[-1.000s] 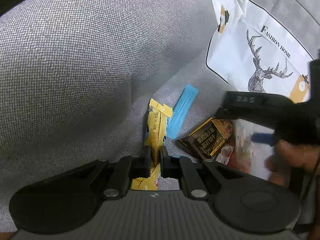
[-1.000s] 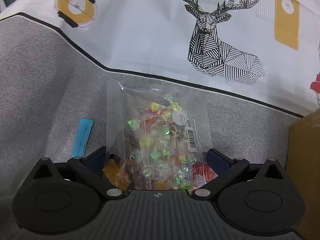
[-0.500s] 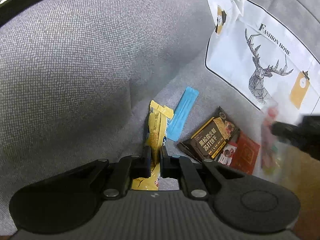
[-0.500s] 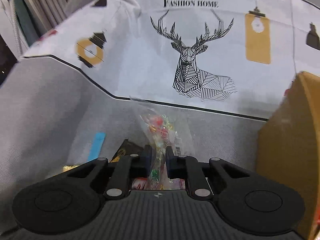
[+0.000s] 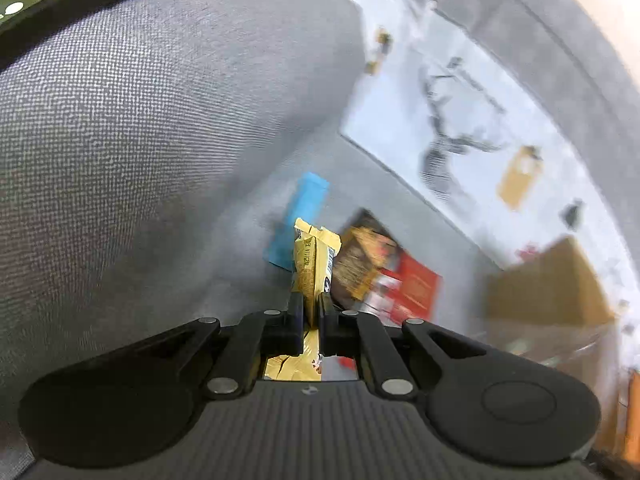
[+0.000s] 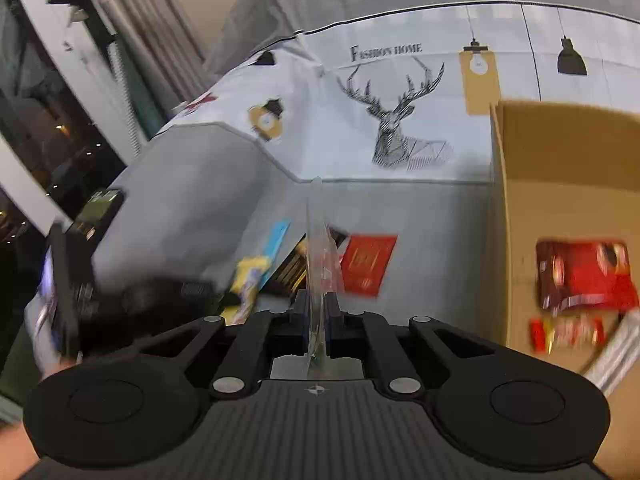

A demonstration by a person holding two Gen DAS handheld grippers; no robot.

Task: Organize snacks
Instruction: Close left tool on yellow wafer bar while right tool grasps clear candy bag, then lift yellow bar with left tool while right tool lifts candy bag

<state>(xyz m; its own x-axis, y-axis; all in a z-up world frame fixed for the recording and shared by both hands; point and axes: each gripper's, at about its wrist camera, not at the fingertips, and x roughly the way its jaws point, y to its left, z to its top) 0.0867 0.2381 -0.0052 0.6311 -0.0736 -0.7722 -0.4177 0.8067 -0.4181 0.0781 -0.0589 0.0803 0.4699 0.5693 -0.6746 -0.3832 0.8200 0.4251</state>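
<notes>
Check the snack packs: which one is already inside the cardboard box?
The red packet lying in the cardboard box. The others are outside it: two gripped, the rest loose on the grey sofa.

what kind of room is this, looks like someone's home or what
Most likely a home living room: snacks lie on a grey fabric sofa with a deer-print "Fashion home" cushion, a cardboard box beside them, and curtains at a dark window.
</notes>
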